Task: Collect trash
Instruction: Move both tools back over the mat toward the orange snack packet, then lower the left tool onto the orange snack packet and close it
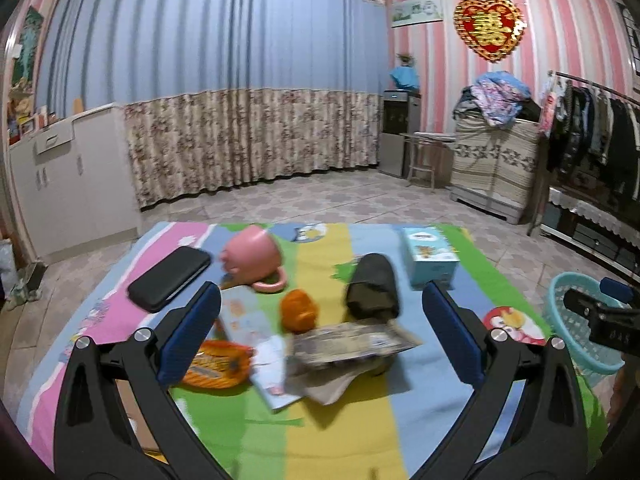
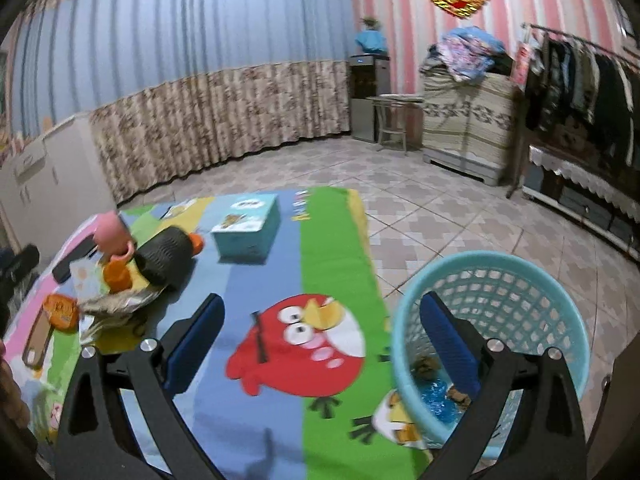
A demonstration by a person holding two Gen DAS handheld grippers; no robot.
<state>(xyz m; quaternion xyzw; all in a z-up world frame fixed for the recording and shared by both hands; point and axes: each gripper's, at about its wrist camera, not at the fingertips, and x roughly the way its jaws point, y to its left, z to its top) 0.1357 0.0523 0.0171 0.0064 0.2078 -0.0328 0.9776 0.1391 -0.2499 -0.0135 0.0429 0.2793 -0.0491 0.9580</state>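
Note:
Trash lies on a colourful mat: an orange snack wrapper, a crumpled silvery wrapper and white papers. My left gripper hangs open and empty just above and in front of this pile. A teal mesh basket stands on the floor at the mat's right edge, with a blue wrapper and brown scraps inside. My right gripper is open and empty, its right finger over the basket's mouth and its left finger over the mat. The same pile shows at the left of the right wrist view.
Also on the mat are a pink cup, an orange cup, a black cylinder, a black case and a teal tissue box. Tiled floor surrounds it, with cabinets at the left and a clothes rack at the right.

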